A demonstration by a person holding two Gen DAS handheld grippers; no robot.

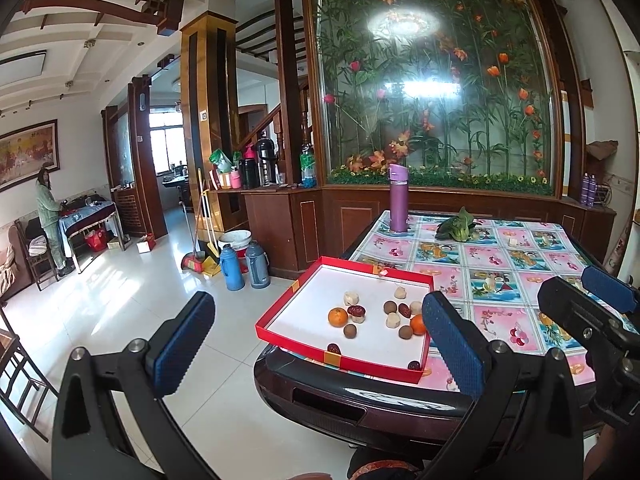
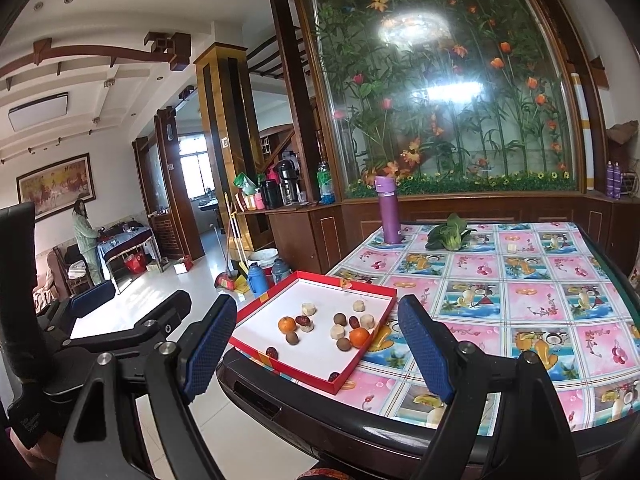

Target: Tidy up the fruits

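Left wrist view: both grippers' fingers (image 1: 452, 344) spread wide, empty, short of the red tray (image 1: 280, 334).

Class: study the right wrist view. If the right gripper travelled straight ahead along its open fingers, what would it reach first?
Probably the red tray holding fruit, near its orange. The right gripper is open and aimed at the tray's near corner on the table, though depth is hard to judge.

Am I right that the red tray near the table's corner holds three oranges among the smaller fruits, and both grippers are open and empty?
Not quite: the red tray holds two oranges, one to the left and one to the right, as the left wrist view shows. The rest stands: left gripper and right gripper are open and empty.
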